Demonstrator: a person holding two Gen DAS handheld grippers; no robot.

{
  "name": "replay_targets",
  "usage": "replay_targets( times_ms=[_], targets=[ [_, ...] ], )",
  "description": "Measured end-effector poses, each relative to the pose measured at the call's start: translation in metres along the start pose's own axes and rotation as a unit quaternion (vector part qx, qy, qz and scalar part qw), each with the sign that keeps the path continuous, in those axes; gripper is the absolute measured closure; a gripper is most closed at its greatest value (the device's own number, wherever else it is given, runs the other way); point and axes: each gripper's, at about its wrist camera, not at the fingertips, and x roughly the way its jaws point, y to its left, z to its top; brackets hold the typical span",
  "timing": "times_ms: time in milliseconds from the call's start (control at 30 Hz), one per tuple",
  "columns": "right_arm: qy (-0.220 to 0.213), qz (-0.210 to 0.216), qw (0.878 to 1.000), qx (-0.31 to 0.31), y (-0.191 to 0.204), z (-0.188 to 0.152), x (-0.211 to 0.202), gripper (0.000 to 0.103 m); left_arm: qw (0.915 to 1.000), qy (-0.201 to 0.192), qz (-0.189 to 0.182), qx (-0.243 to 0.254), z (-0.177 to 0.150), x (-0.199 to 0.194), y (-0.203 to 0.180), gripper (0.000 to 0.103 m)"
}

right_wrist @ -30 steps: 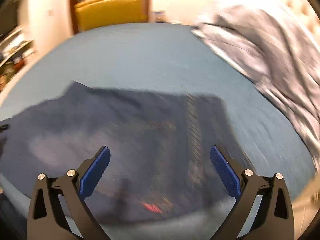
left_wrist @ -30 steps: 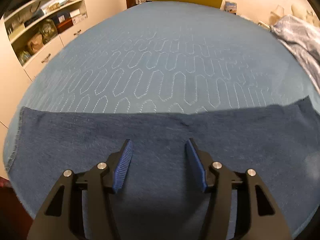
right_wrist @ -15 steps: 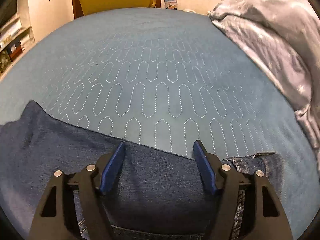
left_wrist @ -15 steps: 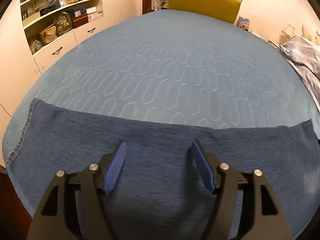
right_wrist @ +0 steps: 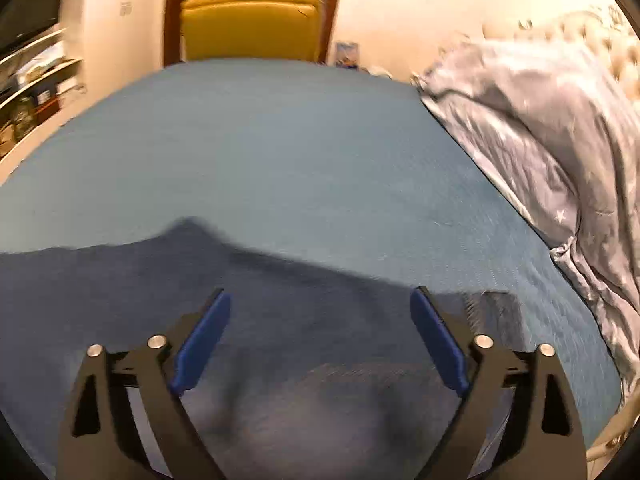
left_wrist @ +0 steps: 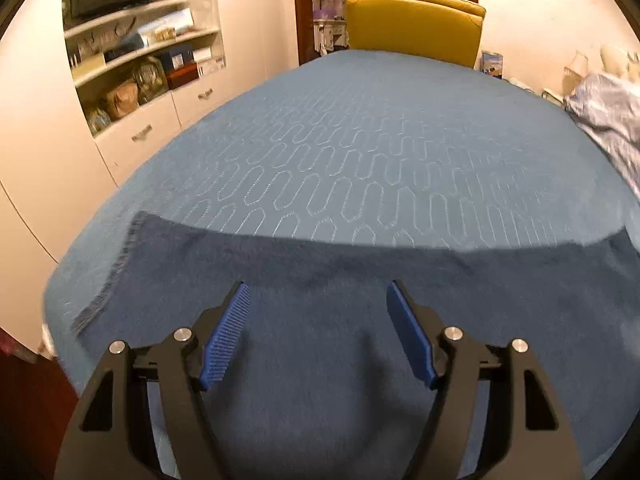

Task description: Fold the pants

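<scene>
Left wrist view is showing the left gripper hanging over the dark blue pants, its blue-padded jaws standing apart with nothing between them. The pants are lying flat along the near edge of the blue quilted bedspread, stretching from side to side, with a frayed hem showing at the left end. A yellow chair is standing beyond the far end of the bed, white shelving is lining the left wall, and a pale blue duvet is lying bunched at the right. Right wrist view, which is blurring, is showing the right gripper over the pants too, its jaws standing wide apart and empty. What seems to be the waistband end is lying just to the right of the right finger, though the blur is making that uncertain. The duvet is lying heaped along the right side of the bedspread.
</scene>
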Motion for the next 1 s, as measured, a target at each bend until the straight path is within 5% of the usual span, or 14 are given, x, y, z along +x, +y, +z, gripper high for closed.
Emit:
replay_targets(
  times_ms=[300,433,833,1000],
  targets=[
    [0.048,0.083,0.995,-0.004,0.126,-0.038,-0.052,0.015,0.9966,-0.006,-0.060,0.057,-0.050,-0.053,-0.057,0.032],
    [0.066,0.112,0.991,-0.028,0.173,-0.049,-0.064,0.015,0.9931,0.014,-0.092,0.070,-0.063,-0.045,-0.061,0.032],
    [0.087,0.138,0.984,-0.065,0.236,-0.065,-0.066,0.015,0.9986,0.022,-0.005,0.047,-0.065,-0.005,0.046,0.025],
    [0.093,0.137,0.983,-0.079,0.247,-0.071,-0.051,0.015,0.9974,0.013,0.066,0.023,-0.061,-0.004,0.100,0.025]
  ],
)
